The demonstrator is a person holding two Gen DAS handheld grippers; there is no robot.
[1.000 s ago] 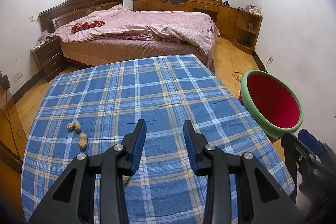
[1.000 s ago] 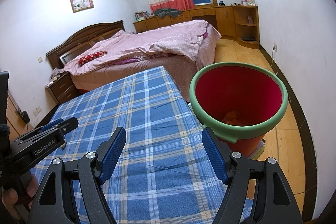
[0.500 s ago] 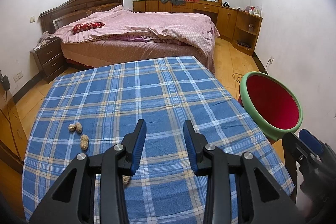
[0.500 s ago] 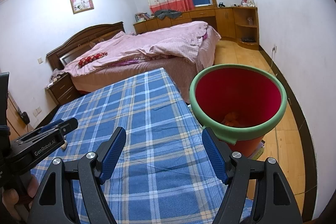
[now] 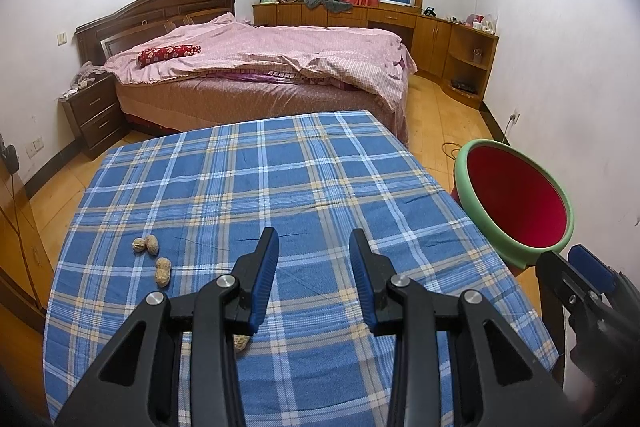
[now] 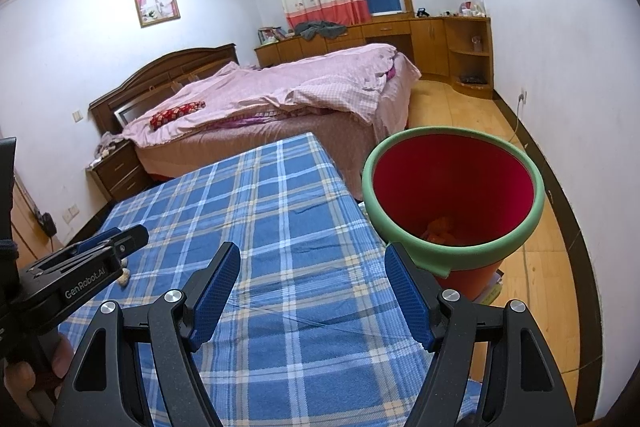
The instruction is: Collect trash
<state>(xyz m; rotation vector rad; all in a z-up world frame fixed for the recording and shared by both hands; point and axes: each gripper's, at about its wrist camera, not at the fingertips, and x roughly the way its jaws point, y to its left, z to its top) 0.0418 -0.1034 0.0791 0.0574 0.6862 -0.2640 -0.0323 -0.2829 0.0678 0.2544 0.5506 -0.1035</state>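
Note:
Peanut shells lie on the blue plaid tablecloth (image 5: 280,179): a pair (image 5: 145,244) at the left, one (image 5: 163,271) just below it, and one (image 5: 241,343) partly hidden under my left gripper's left finger. My left gripper (image 5: 313,247) is open and empty above the cloth, right of the shells. A red bin with a green rim (image 6: 452,187) stands off the table's right edge, with orange scraps inside; it also shows in the left wrist view (image 5: 516,203). My right gripper (image 6: 312,267) is open and empty, near the bin.
A bed with pink covers (image 5: 260,67) stands beyond the table, with a dark nightstand (image 5: 94,115) at its left. Wooden cabinets (image 5: 400,23) line the far wall. Bare wooden floor (image 5: 440,119) lies between the bed and the right wall.
My left gripper has drawn slightly back and up, so the table looks a little farther off. My right gripper has barely moved. Both stay open.

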